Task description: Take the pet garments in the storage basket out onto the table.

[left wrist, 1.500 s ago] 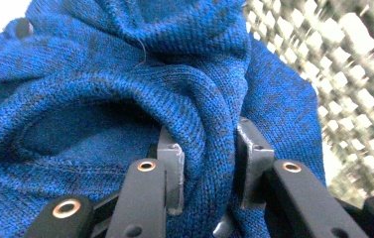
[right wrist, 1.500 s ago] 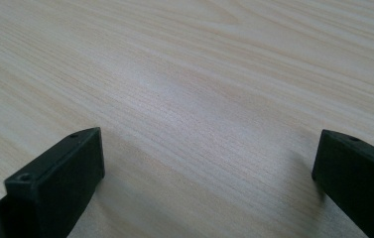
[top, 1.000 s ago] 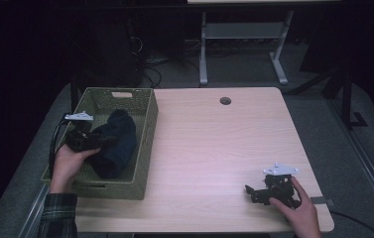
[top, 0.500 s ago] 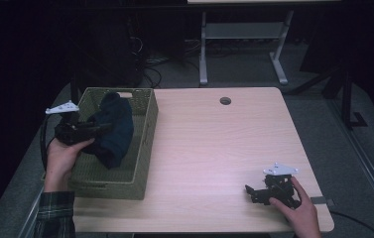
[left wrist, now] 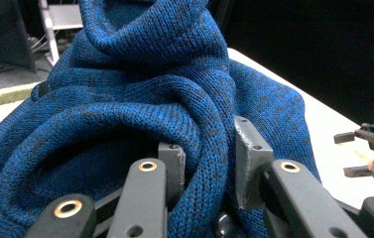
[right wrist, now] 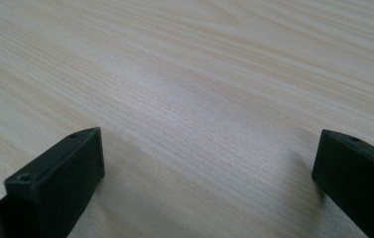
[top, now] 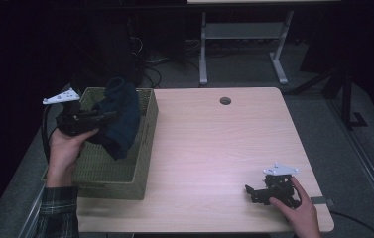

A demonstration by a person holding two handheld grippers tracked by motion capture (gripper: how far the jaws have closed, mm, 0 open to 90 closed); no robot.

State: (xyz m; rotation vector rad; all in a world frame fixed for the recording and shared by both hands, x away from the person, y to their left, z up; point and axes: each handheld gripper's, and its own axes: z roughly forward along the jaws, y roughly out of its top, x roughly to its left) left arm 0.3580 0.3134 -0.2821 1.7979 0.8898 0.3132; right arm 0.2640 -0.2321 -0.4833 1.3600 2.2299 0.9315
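A dark blue knitted garment (top: 120, 116) hangs over the green woven basket (top: 95, 173) at the table's left. My left gripper (top: 106, 117) is shut on a thick fold of the blue knit (left wrist: 194, 99), which is bunched between its two pads (left wrist: 248, 148). The garment's lower end still dips into the basket. My right gripper (top: 251, 193) rests on the pale wooden table (top: 214, 148) near the front right corner, held by a hand. Its jaws stand wide open with bare wood (right wrist: 209, 124) between them.
A round cable hole (top: 225, 100) lies at the table's far edge. Beyond the table are a white metal frame (top: 244, 29) and cables on the dark floor. The right gripper (left wrist: 373, 148) also appears far off in the left gripper view.
My left gripper has risen out of the basket, pulling the blue garment up with it. The right gripper has stayed where it was.
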